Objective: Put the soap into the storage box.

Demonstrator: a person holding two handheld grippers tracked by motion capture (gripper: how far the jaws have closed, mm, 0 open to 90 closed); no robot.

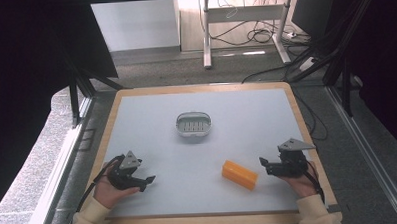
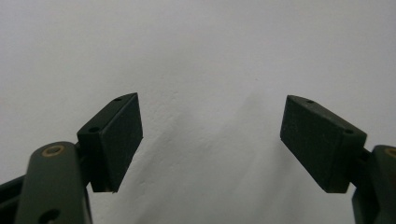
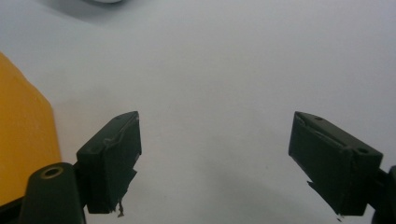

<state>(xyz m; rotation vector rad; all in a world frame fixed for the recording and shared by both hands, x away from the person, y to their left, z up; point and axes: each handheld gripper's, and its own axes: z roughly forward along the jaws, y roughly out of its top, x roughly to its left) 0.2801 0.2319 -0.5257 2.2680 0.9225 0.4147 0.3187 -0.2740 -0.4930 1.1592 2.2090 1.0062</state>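
An orange block [image 1: 239,174] lies on the white table top [image 1: 151,118], front right of centre. Just right of it my right gripper [image 1: 263,164] rests in a hand, pointing left toward the block, jaws apart. In the right gripper view the right gripper [image 3: 215,158] is open over bare table, the orange block [image 3: 23,144] at the left edge. A small white slotted oval dish [image 1: 193,125] sits mid-table. My left gripper [image 1: 150,181] lies at the front left, pointing right. The left gripper view shows the left gripper [image 2: 210,140] open with nothing between the pads.
The table has a wooden rim [image 1: 307,133]. Black frame posts [image 1: 75,99] stand at both sides. Beyond the far edge are a desk leg [image 1: 206,36] and cables [image 1: 259,35] on the floor.
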